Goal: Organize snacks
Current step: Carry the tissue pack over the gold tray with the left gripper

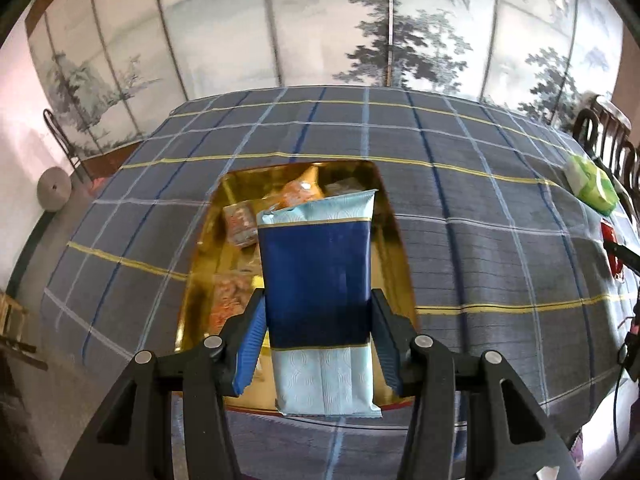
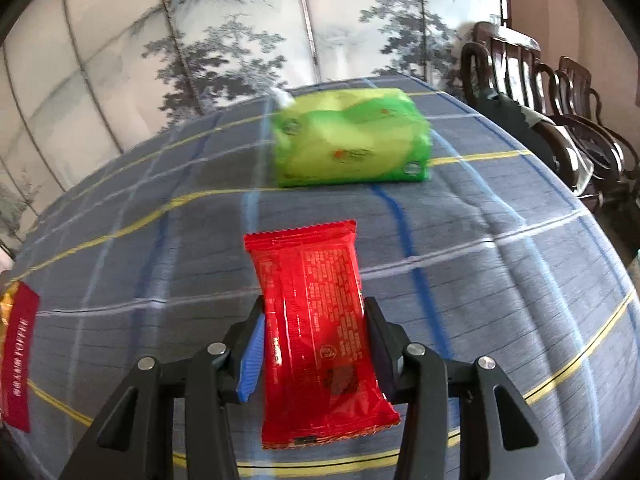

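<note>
My left gripper (image 1: 318, 300) is shut on a blue and pale-blue snack packet (image 1: 318, 280), held lengthwise above a gold tray (image 1: 394, 240). Several orange and pink snack packets (image 1: 298, 192) lie in the tray, partly hidden behind the blue one. A red snack packet (image 2: 316, 320) is clamped between the pads of my right gripper (image 2: 314, 312), above the checked tablecloth (image 2: 500, 280). Beyond it a green pack (image 2: 352, 140) rests on the cloth.
The tray's red edge (image 2: 18, 352) shows at the far left of the right wrist view. The green pack (image 1: 592, 182) and a red item (image 1: 612, 248) sit near the table's right edge. Dark wooden chairs (image 2: 540, 92) stand to the right, a painted folding screen (image 1: 320, 20) behind.
</note>
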The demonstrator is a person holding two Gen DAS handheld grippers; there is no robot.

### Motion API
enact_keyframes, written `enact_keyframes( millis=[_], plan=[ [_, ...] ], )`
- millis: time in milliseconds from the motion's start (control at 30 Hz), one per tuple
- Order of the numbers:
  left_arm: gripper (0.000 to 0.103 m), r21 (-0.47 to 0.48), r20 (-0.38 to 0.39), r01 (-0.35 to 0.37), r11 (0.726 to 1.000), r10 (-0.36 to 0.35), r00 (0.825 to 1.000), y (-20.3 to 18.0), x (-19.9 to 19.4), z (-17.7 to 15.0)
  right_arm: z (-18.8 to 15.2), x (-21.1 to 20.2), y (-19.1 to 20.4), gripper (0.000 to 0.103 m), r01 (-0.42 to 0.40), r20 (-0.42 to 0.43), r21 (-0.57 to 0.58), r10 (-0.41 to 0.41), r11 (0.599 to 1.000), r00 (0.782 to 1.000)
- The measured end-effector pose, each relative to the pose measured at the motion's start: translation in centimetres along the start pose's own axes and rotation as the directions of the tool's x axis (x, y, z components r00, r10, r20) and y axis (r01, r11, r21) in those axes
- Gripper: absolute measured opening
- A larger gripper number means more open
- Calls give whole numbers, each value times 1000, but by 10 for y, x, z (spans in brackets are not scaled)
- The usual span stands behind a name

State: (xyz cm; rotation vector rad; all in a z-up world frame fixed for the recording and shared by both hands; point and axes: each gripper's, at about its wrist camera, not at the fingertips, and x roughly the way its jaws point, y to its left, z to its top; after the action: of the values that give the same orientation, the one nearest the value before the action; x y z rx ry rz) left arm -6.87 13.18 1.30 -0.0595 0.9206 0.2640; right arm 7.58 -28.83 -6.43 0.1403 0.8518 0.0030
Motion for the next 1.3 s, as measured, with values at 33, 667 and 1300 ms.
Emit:
enact_keyframes(
  millis=[33, 667, 1300],
  plan=[
    [46, -6, 0, -6, 1000, 6, 1000, 4, 1, -1, -1, -2, 5, 46, -10, 3, -1, 10, 1000, 1000],
    [46, -94, -17, 7, 996, -9, 1000, 42, 10, 1, -20, -24, 138, 46, -225, -7, -133, 226, 965, 974],
    [46, -47, 2, -2, 999, 2, 1000, 28, 23, 14, -48, 3, 180, 46, -261, -78, -161, 251, 952, 965]
  ],
)
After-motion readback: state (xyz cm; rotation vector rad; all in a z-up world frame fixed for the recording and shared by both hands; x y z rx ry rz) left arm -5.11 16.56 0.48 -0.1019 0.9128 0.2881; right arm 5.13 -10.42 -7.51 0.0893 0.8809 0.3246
